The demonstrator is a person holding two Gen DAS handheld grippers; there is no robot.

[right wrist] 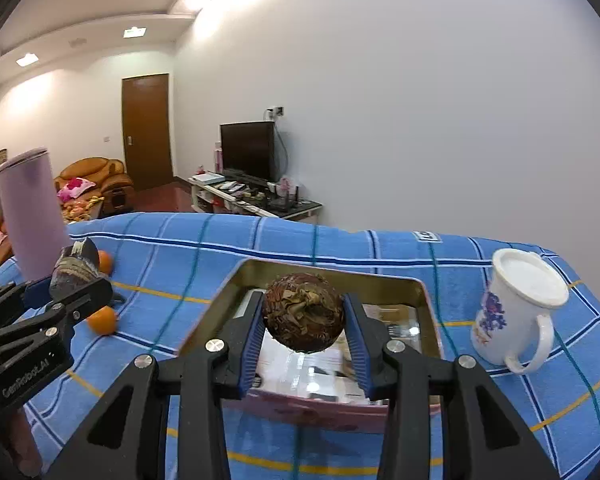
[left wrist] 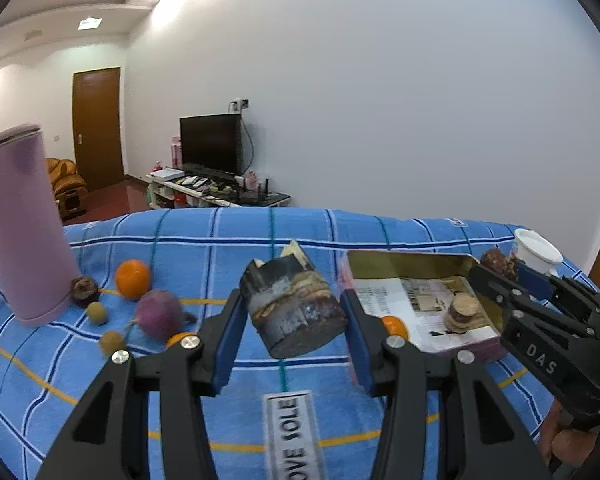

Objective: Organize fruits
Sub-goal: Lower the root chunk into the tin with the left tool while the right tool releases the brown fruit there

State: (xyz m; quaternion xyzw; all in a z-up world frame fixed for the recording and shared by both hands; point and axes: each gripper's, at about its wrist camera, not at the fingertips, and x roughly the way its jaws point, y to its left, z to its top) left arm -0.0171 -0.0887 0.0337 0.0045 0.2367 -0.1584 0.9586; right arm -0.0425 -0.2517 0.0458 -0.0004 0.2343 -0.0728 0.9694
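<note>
While your left claw (left wrist: pixel 294 320) squeezes a dark can (left wrist: pixel 292 304) above the blue cloth (left wrist: pixel 220 248), your right claw (right wrist: pixel 304 320) grips a brown wrinkly ball (right wrist: pixel 303 312) over the tin box (right wrist: pixel 332 276). Oranges (left wrist: pixel 133 279) lie at ten o'clock from the can.

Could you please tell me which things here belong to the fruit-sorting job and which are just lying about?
Job:
- brown mottled ball in right gripper
- dark cylinder in left gripper
- open tin
- orange
- purple fruit

Lying about:
- lilac tumbler
- white mug
</note>
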